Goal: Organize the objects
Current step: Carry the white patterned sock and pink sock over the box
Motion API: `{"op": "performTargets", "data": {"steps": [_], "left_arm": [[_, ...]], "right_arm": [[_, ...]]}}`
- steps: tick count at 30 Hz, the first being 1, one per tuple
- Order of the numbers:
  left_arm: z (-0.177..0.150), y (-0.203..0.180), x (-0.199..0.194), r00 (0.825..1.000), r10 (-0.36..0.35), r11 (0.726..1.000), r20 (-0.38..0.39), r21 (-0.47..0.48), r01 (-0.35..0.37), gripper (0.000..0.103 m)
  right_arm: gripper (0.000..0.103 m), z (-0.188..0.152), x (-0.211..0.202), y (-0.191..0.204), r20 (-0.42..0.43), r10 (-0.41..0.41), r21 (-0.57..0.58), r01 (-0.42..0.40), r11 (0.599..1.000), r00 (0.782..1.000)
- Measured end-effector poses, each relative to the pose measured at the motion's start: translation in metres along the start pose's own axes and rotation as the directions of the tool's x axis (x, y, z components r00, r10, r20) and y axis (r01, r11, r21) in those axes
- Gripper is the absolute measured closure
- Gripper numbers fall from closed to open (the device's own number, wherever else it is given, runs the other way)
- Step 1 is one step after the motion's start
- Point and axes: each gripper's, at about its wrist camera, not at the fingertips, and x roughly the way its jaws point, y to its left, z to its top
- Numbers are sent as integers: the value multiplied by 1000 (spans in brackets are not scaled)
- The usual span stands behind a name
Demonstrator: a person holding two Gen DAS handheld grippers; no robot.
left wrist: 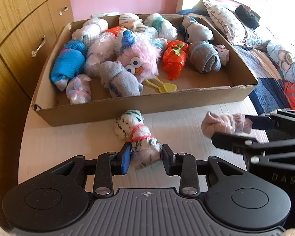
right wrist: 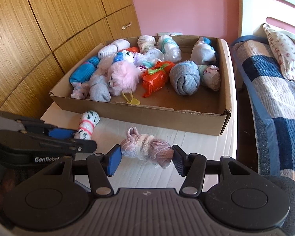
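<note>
Left hand-held gripper (left wrist: 146, 158): clamped on the near end of the white sock roll (left wrist: 138, 135), which lies on the tabletop (left wrist: 72, 143) just before the box (left wrist: 147, 106).
Right hand-held gripper (right wrist: 146, 157): holding the pink sock roll (right wrist: 146, 148) by both ends.
Best move, likely: lift each roll clear of the box's near wall, then release over the bare floor on its right side.

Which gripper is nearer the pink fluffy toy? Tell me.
Left. The left gripper, holding the white sock bundle, sits straight before the fluffy toy; the right gripper is off to its right.
</note>
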Motion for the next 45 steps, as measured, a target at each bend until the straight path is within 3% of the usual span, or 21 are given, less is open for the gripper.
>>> {"op": "performTargets", "data": {"steps": [3,8,16,22,26,31,37,45], "left_arm": [[4,-2,2,1000,4,1000,5,6,-4,61],[-3,-2,-1,1000,23,999,10,32,-23,69],[-6,7,-38,999,7,995,47,95,-11,69],[40,6,-68,993,-49,993,105,116,37,69],[79,-12,-62,987,-113,988,114,120,99,69],[102,-27,-26,988,-141,984,67,120,133,69],[96,-31,8,992,-126,982,-7,140,125,69],[90,-22,23,993,-113,982,-41,144,118,69]], "right_arm": [[52,0,0,0,-2,-2,-3,2,1000,1000],[52,1,-6,1,9,3,-5,-3,1000,1000],[52,8,-44,-8,66,28,-24,-27,999,997],[52,43,-78,-26,136,23,-82,-12,997,990],[52,71,-77,-28,166,55,-146,-30,989,985],[52,90,-41,-25,105,77,-188,-56,981,992],[52,88,0,-34,16,70,-86,-69,994,997],[52,82,21,-40,-49,100,49,-97,994,994]]}}
